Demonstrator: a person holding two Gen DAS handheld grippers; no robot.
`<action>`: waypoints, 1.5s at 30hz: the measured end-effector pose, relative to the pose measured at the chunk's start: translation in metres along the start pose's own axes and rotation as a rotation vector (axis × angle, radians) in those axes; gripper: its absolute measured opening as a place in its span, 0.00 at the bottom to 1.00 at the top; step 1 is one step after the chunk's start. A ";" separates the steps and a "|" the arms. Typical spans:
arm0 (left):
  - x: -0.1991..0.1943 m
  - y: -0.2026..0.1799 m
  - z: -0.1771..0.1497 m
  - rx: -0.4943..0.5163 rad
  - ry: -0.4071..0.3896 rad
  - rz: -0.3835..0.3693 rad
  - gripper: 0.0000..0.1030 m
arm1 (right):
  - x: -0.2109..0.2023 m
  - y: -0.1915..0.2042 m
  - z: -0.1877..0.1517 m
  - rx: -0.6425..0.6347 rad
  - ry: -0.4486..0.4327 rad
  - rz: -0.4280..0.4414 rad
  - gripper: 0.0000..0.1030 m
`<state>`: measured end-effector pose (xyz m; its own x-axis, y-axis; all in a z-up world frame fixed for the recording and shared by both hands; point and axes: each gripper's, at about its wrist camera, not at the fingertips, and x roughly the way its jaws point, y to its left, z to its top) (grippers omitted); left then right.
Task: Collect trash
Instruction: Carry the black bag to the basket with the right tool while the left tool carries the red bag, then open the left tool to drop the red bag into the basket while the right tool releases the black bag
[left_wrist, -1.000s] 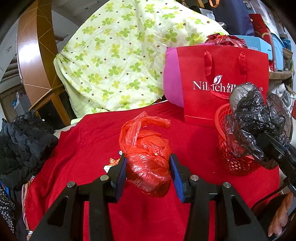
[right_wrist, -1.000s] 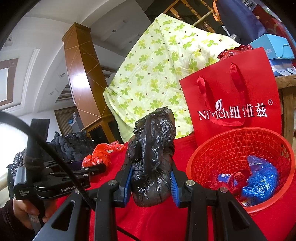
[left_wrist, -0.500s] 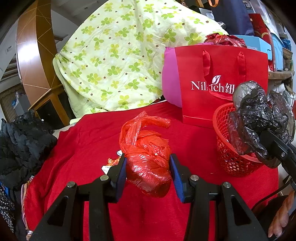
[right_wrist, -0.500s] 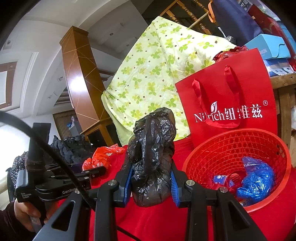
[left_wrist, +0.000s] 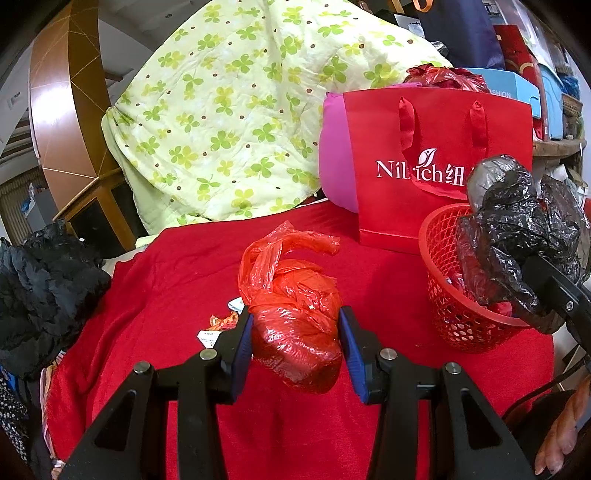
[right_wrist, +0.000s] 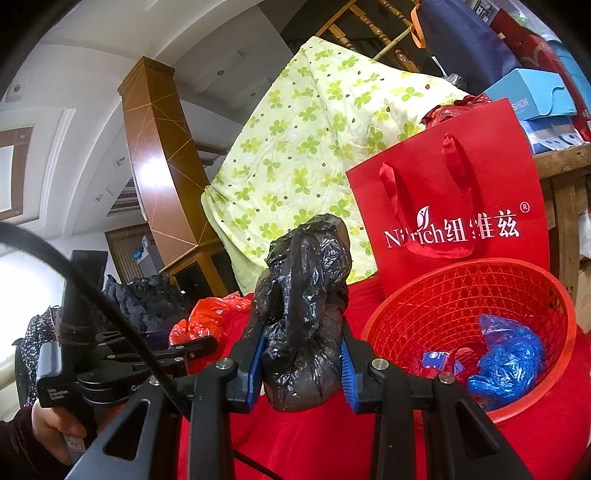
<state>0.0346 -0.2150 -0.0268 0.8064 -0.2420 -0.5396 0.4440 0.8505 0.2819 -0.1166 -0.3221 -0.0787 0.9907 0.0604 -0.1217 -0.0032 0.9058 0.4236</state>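
My left gripper (left_wrist: 295, 339) is shut on a crumpled red plastic bag (left_wrist: 295, 310), held just above the red cloth. My right gripper (right_wrist: 303, 354) is shut on a crumpled black plastic bag (right_wrist: 303, 295), held to the left of the red mesh basket (right_wrist: 461, 291). The basket holds a blue plastic bag (right_wrist: 506, 358) and small wrappers. In the left wrist view the black bag (left_wrist: 517, 229) hangs over the basket (left_wrist: 443, 295) rim at the right. Small wrappers (left_wrist: 221, 325) lie on the cloth beside the left finger.
A red cloth (left_wrist: 166, 295) covers the table. A red paper gift bag (left_wrist: 436, 166) stands behind the basket, with a pink cushion (left_wrist: 334, 166) and a green flowered quilt (left_wrist: 229, 122) behind. A black jacket (left_wrist: 40, 288) lies at the left edge.
The right gripper with the black bag has shifted slightly right toward the basket. The left gripper still holds the red bag in about the same place.
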 end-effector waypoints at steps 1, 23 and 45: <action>0.000 -0.001 0.000 0.001 -0.001 0.000 0.45 | -0.001 0.000 0.000 0.001 -0.002 -0.001 0.36; 0.003 -0.025 0.011 0.036 -0.014 -0.038 0.45 | -0.016 -0.005 0.000 0.032 -0.042 -0.042 0.36; 0.011 -0.076 0.048 0.043 -0.072 -0.326 0.47 | -0.054 -0.067 0.012 0.218 -0.155 -0.224 0.38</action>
<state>0.0284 -0.3043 -0.0159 0.6442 -0.5314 -0.5501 0.6976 0.7032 0.1376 -0.1686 -0.3912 -0.0896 0.9724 -0.2093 -0.1032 0.2295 0.7776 0.5854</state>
